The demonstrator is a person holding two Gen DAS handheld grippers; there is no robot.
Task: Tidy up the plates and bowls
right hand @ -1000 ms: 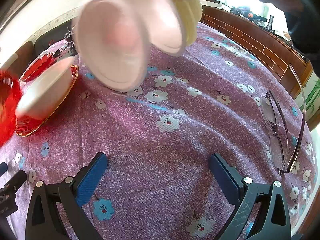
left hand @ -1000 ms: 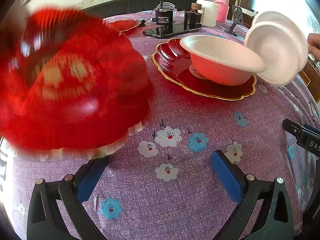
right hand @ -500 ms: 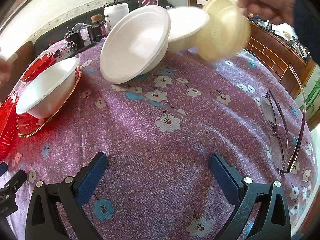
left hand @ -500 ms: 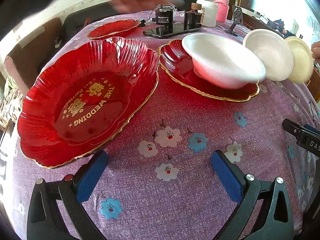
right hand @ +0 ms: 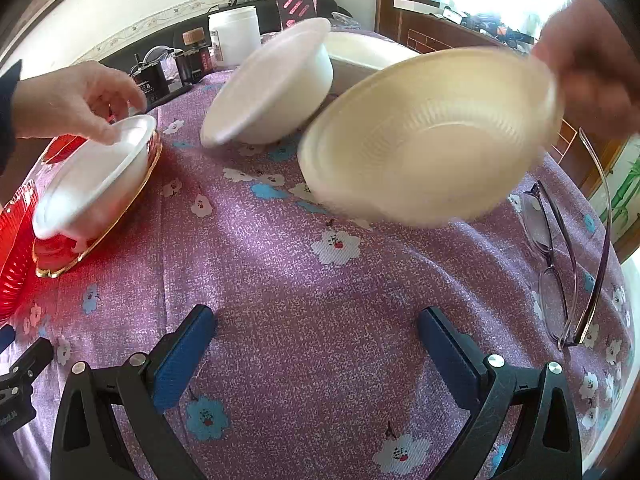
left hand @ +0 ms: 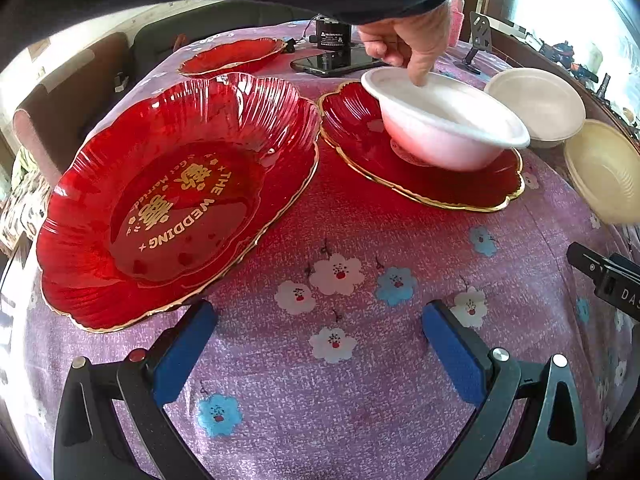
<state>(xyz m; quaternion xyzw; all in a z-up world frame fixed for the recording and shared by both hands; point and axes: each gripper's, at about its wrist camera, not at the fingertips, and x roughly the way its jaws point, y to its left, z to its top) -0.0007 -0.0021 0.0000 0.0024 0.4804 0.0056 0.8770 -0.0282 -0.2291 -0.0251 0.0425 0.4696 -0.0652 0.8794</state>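
Note:
A large red wedding plate (left hand: 176, 200) lies on the purple flowered cloth at the left. A second red gold-rimmed plate (left hand: 420, 176) holds a white foam bowl (left hand: 444, 120), and a bare hand (left hand: 408, 44) touches that bowl's rim. A small red plate (left hand: 232, 54) sits farther back. A second white bowl (right hand: 272, 88) rests tilted on the cloth. Another hand (right hand: 588, 60) holds a cream ribbed bowl (right hand: 428, 136) above the table. My left gripper (left hand: 320, 340) and right gripper (right hand: 316, 340) are both open and empty, low over the cloth.
Folded glasses (right hand: 560, 272) lie at the right near the table edge. A phone (left hand: 336, 64), a black box, jars and a white tub (right hand: 234, 34) stand at the back. The other gripper's black body (left hand: 608, 280) shows at the right.
A hand has come down onto the white bowl on the red plate. The other hand set the second white bowl on the cloth and swung the cream bowl nearer. Both grippers stayed still.

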